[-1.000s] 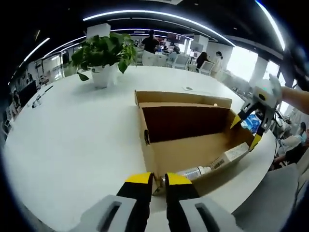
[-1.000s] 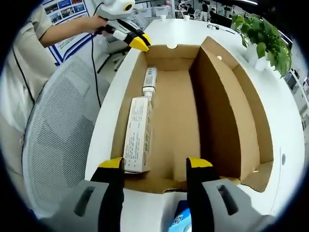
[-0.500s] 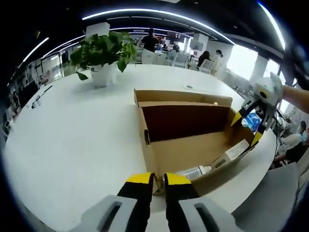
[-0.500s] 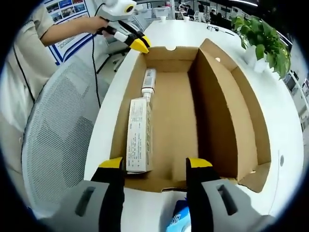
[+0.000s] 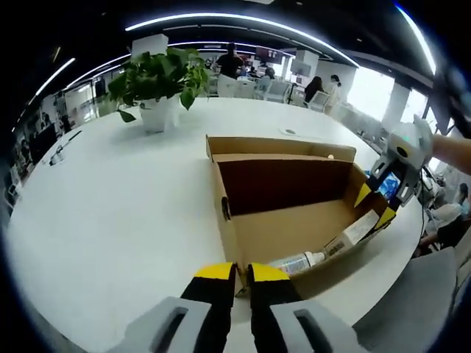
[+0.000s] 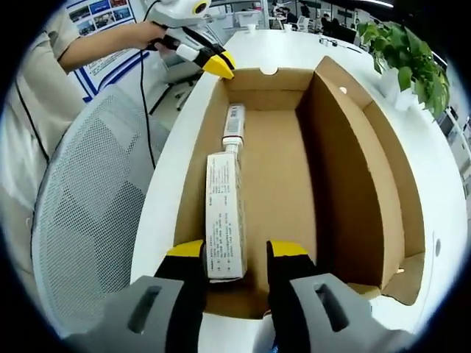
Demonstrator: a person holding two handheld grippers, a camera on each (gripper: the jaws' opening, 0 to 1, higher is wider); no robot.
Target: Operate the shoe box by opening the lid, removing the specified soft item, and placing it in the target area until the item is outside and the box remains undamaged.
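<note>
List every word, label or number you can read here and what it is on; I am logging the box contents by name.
Nothing here reads clearly enough to quote.
White carton in the shoe box: small dark print, too small to read.
Tube beyond it: label print, blurred.
Wall poster behind the person: blue panels and text, too blurred to read.

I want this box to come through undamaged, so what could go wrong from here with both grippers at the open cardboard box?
1. The left gripper is pinched on the near end wall of the brown cardboard shoe box; pulling could tear it.
2. The right gripper is over the opposite end wall, its jaws astride the long white carton; it may grab that rigid carton instead of a soft item.
3. The box sits near the white table's edge and could be dragged off.
</note>
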